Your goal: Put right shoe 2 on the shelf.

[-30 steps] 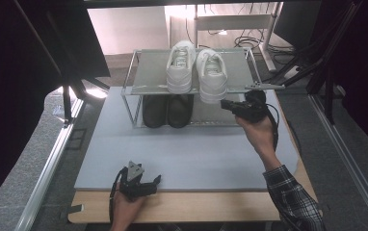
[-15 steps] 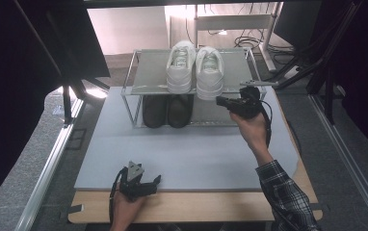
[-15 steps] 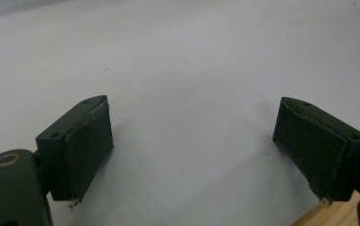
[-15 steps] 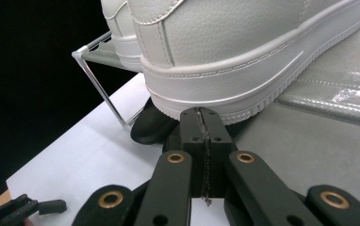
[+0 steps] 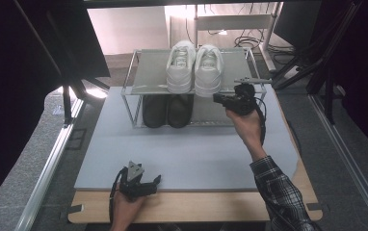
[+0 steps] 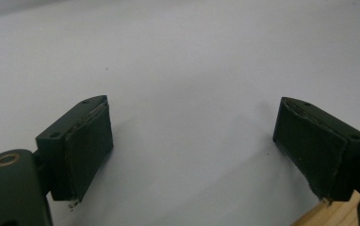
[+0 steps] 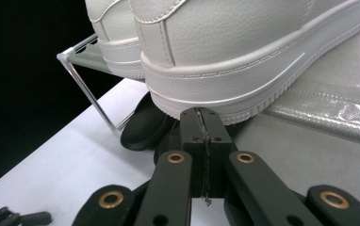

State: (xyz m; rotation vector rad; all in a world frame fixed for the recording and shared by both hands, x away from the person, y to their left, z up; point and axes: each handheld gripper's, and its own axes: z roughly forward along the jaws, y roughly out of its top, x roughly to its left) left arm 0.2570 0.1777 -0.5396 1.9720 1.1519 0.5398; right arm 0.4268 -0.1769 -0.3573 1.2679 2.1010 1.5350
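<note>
Two white sneakers (image 5: 208,70) stand side by side on the top shelf of a wire shoe rack (image 5: 148,72), heels toward me. A pair of black shoes (image 5: 166,109) sits on the lower shelf. My right gripper (image 5: 216,98) is held at the rack's front right, pointing left, just below the heel of the right white sneaker (image 7: 244,52). In the right gripper view, the right gripper (image 7: 201,113) is shut with nothing between its jaws, and a black shoe (image 7: 143,129) lies beyond. My left gripper (image 5: 157,179) rests low at the mat's front edge; in its own view, the left gripper (image 6: 192,141) is open over bare mat.
The rack stands at the back of a grey mat (image 5: 196,154) on a wooden table (image 5: 211,207). Dark stands and cables crowd the far right (image 5: 312,53). A metal rail (image 5: 52,159) runs along the table's left side.
My right gripper has moved left and slightly farther away, closing in on the heel of the right white sneaker. The left gripper has stayed put.
</note>
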